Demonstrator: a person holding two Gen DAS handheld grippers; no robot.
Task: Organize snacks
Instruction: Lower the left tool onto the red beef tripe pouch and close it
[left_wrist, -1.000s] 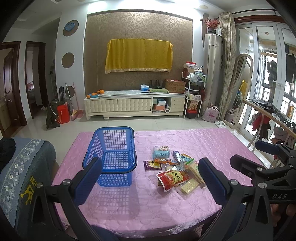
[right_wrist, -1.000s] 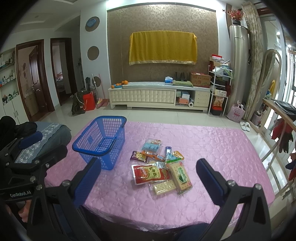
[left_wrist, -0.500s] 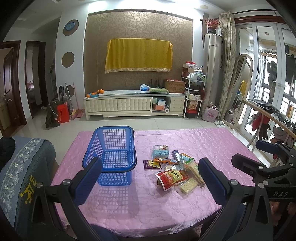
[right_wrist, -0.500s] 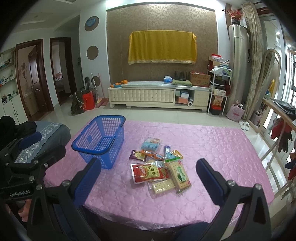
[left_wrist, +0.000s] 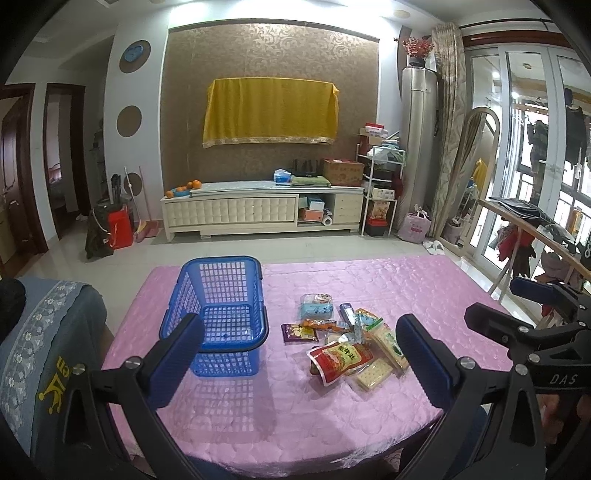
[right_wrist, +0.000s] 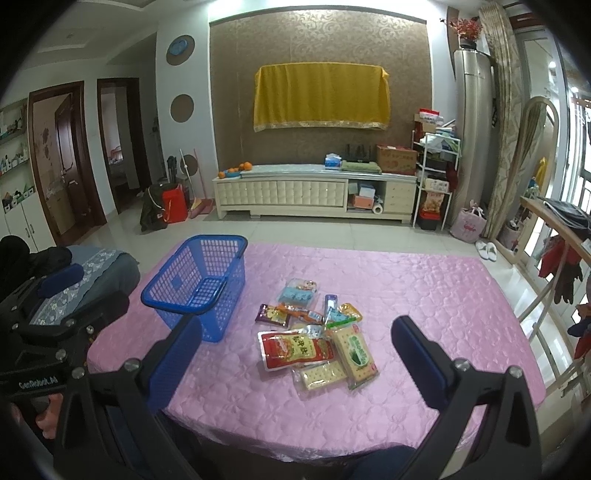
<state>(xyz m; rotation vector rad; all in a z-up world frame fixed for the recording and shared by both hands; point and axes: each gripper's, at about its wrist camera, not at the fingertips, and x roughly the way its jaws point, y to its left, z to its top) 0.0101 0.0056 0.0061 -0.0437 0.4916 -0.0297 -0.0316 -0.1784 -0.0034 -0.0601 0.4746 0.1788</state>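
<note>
left hand-held gripper: black frame | blue pads | silver screws | right hand-held gripper: same, "DAS" marking

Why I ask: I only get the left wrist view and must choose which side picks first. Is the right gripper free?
Observer: Yes. The right wrist view shows the right gripper with its jaws wide apart and nothing between them.
Operator: What does it face?
Observer: The red pouch sits about centred ahead of it, between the jaws as that camera sees them.
Operator: One of my own jaws hides the green packet's edge. Is anything lying on it?
Observer: Nothing that I can see. The green packet shows whole there, and its near left corner overlaps the clear cracker packet.
</note>
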